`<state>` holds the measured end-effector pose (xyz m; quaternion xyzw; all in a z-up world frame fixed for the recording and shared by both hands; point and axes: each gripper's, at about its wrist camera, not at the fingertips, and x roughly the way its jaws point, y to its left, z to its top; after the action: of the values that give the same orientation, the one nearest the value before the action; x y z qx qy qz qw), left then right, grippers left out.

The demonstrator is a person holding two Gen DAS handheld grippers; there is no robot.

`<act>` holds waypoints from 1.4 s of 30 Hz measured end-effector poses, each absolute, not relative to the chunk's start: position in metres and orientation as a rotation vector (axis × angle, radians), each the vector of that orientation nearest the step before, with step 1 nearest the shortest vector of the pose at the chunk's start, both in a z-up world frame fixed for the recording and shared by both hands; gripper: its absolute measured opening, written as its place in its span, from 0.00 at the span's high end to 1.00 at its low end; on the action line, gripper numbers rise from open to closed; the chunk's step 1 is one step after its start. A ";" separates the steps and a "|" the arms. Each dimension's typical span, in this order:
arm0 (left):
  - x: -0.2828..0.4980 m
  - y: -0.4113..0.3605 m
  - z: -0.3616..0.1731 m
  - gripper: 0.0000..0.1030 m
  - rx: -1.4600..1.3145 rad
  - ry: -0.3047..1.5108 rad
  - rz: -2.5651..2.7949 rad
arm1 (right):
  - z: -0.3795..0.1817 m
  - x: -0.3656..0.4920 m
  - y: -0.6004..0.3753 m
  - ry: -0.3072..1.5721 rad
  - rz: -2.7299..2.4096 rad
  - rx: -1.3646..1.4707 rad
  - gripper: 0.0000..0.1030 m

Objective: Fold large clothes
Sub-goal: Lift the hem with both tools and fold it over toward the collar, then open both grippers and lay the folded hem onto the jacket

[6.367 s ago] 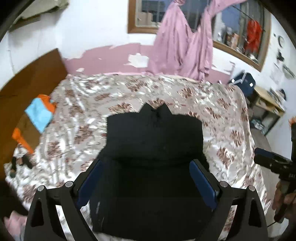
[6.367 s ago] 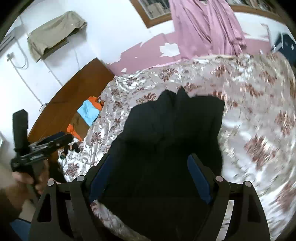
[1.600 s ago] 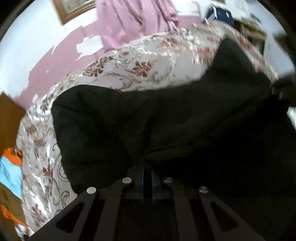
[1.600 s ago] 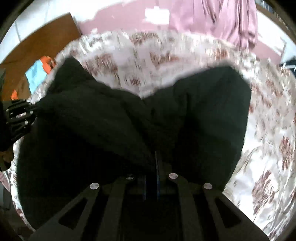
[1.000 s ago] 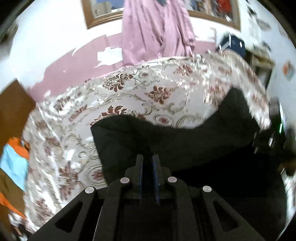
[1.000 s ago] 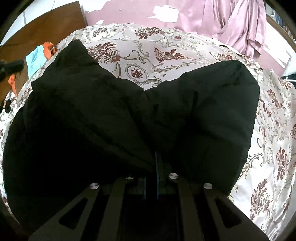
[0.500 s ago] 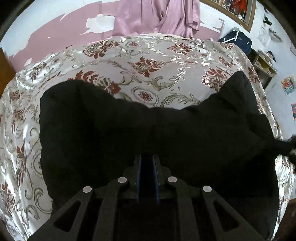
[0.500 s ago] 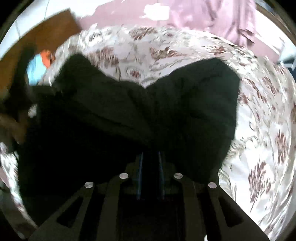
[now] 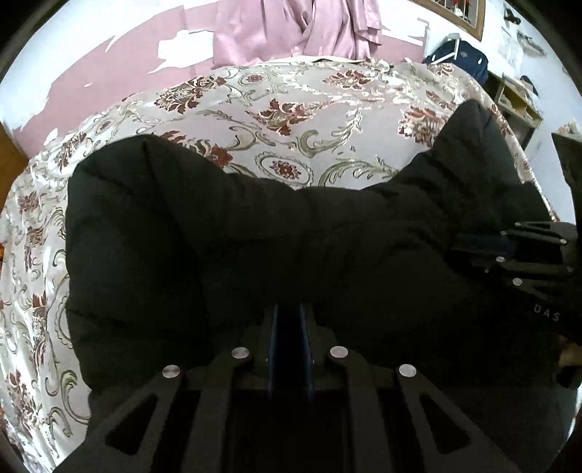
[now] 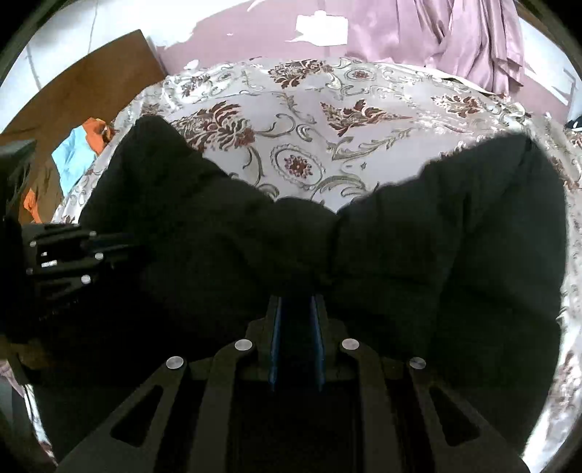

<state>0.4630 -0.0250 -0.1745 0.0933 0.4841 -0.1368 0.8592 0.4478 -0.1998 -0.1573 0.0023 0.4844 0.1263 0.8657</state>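
A large black padded garment (image 9: 225,233) lies on the floral bedspread (image 9: 291,109), its near part lifted and carried over the far part. My left gripper (image 9: 289,309) is shut on the garment's near edge. My right gripper (image 10: 296,302) is shut on the same edge further right; the garment (image 10: 454,233) bulges either side of it. The right gripper also shows at the right of the left wrist view (image 9: 516,254), and the left gripper at the left of the right wrist view (image 10: 69,254).
A pink curtain (image 9: 298,29) hangs at the far wall. A wooden headboard (image 10: 72,87) with orange and blue cloth (image 10: 76,152) is to the left. A dark bag (image 9: 458,58) and a shelf (image 9: 516,98) stand at the far right.
Both grippers, open over the flat garment earlier, have closed on its near edge and carried it forward over the bed. In the last half second they have held nearly steady.
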 end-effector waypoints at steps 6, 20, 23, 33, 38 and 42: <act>0.468 -0.023 -0.189 0.89 0.121 1.042 -0.254 | -0.171 0.451 -0.197 1.047 0.267 0.010 0.86; 0.476 -0.032 -0.211 0.89 0.137 1.081 -0.225 | -0.197 0.466 -0.188 1.117 0.232 0.023 0.86; 0.477 -0.038 -0.213 0.89 0.167 1.089 -0.209 | -0.199 0.466 -0.185 1.119 0.229 -0.001 0.86; 0.492 -0.024 -0.201 0.87 0.001 1.192 -0.189 | -0.190 0.474 -0.192 1.170 0.210 0.091 0.86; 0.493 -0.017 -0.196 0.81 -0.068 1.215 -0.226 | -0.183 0.472 -0.194 1.186 0.236 0.109 0.81; 0.487 -0.020 -0.186 0.61 -0.071 1.207 -0.245 | -0.174 0.466 -0.190 1.176 0.251 0.069 0.61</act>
<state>0.4870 -0.0199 -0.1861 -0.0335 0.5658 -0.1148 0.8158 0.4662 -0.1895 -0.1741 0.0323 0.5532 0.1180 0.8240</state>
